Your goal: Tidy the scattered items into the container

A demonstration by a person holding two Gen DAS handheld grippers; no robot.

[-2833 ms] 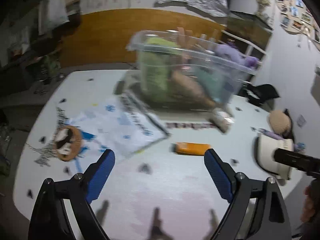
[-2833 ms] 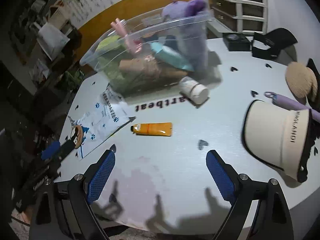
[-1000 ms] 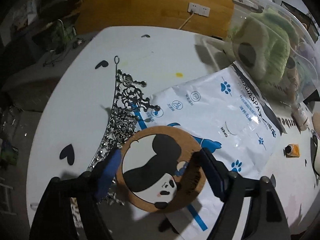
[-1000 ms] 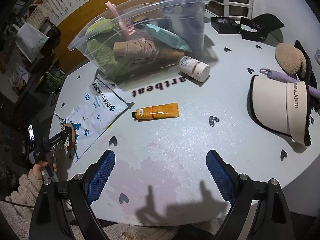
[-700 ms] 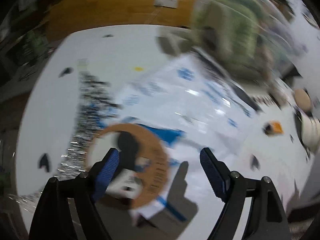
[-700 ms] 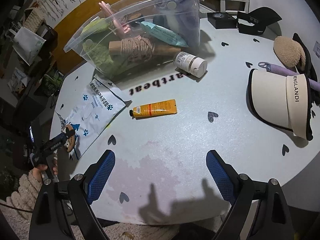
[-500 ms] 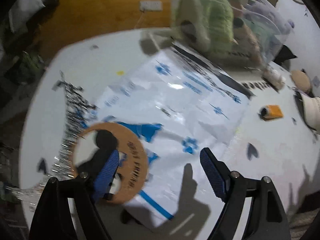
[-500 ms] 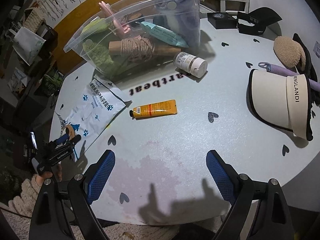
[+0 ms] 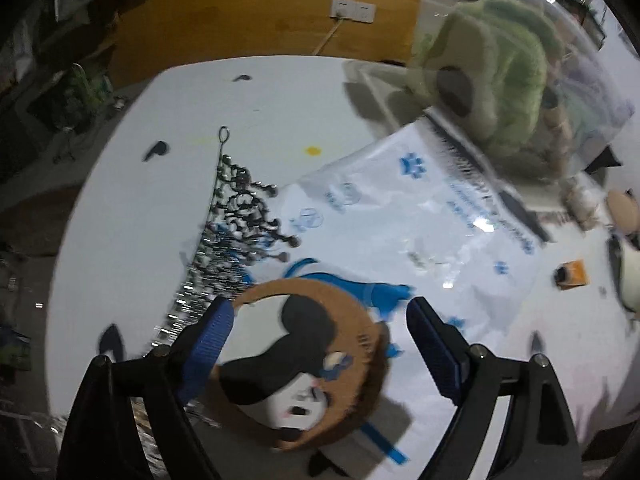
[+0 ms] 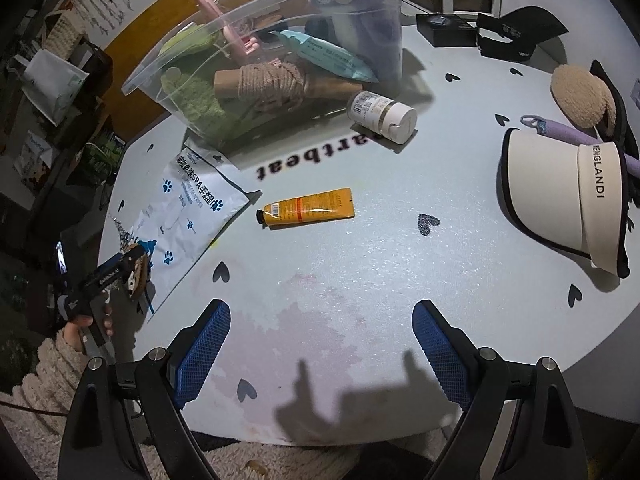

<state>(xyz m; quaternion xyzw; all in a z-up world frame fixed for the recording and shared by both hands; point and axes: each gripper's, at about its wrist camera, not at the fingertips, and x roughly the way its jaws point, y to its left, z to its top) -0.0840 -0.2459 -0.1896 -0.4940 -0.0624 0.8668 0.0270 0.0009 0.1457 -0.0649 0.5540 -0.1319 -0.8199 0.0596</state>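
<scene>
Left gripper (image 9: 316, 344) fingers were being opened around the panda disc (image 9: 304, 364) at lower centre, unclamped a second after being closed tighter; nothing got binned; right gripper (image 10: 320, 344) was held apart, empty

The left black two-finger tongs with blue pads (image 9: 316, 344) tilt steeply downward, jaws opening. The right black tongs with blue pads (image 10: 320, 344) hang wide apart, gripping nothing. A hand in a cream knitted sleeve (image 10: 86, 326) holds the left handle.

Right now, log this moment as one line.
left gripper: jaws opening around panda disc | right gripper: open, empty | bin: part-filled
</scene>
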